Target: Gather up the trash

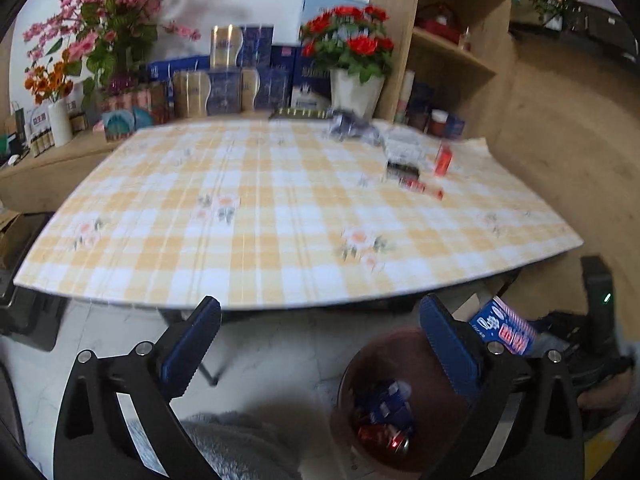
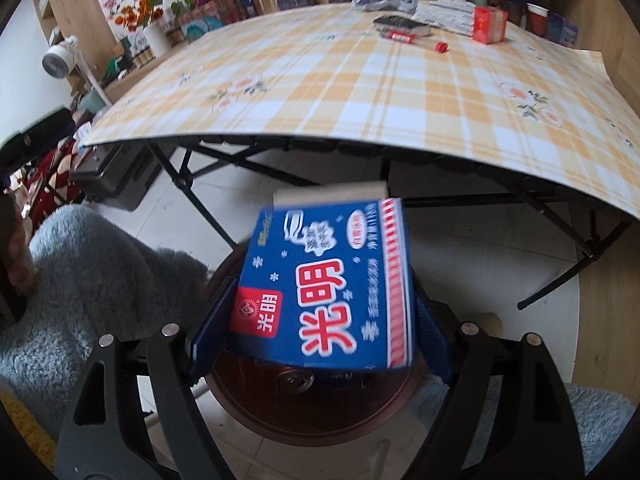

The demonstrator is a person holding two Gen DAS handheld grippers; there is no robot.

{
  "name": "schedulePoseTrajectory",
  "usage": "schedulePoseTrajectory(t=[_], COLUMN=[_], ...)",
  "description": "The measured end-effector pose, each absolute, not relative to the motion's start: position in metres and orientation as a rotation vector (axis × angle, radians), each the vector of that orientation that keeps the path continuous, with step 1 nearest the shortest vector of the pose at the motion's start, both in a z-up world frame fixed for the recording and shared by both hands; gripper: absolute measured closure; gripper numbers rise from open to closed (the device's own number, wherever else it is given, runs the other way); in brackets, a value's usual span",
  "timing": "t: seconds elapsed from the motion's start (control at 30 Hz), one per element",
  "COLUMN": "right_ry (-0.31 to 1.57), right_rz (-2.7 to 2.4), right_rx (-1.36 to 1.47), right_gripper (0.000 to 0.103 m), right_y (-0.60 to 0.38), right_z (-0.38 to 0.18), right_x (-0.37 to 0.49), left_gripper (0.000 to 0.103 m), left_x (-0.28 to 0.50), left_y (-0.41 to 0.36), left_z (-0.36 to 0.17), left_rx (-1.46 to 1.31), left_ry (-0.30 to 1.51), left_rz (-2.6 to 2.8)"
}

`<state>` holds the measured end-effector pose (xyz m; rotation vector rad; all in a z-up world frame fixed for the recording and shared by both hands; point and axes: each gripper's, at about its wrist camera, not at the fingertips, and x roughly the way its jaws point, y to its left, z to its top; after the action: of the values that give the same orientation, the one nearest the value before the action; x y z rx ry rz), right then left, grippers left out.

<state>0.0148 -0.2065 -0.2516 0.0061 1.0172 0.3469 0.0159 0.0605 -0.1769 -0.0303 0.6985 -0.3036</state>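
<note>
My right gripper (image 2: 316,320) is shut on a blue carton (image 2: 328,284) with red characters and holds it over the brown round bin (image 2: 320,416) on the floor. The carton also shows in the left wrist view (image 1: 506,330). My left gripper (image 1: 320,344) is open and empty, off the table's front edge and left of the bin (image 1: 372,356), which holds blue and red wrappers (image 1: 384,416). On the checked table (image 1: 260,216) lie a red box (image 1: 443,159), a red tube (image 1: 420,186), a dark flat packet (image 1: 402,168), a white packet (image 2: 444,14) and crumpled grey wrap (image 1: 352,126).
Blue and gold boxes (image 1: 232,76), a red flower pot (image 1: 356,72) and pink flowers (image 1: 104,28) line the table's far side. Wooden shelves (image 1: 452,40) stand at the right. Black folding table legs (image 2: 560,240) are beyond the bin. A person's grey fleece-covered knees (image 2: 100,272) flank it.
</note>
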Motion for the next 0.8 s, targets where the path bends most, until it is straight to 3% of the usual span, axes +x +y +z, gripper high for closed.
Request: schedulePoseTrajectory(t=[0.4,0.6,0.8], right_ry=[1.058,1.044,1.015], right_rz=[0.329,0.307,0.268], right_rx=[0.023,0.019,0.068], right_gripper=[0.024,0.008,0.006], right_y=[-0.211,-0.212,-0.227], right_z=[-0.26,-0.256,-0.245], right_x=[0.017,0.016,0.02], left_gripper=[0.006,0.006,0.006], left_x=[0.021,0.021,0.019], left_y=[0.058,0.058,0.059], left_z=[-0.187,-0.186,-0.182], left_rx=[-0.01,-0.01,-0.016], left_ry=[0.75,0.751,0.739], left_rz=[-0.294,-0.285,-0.277])
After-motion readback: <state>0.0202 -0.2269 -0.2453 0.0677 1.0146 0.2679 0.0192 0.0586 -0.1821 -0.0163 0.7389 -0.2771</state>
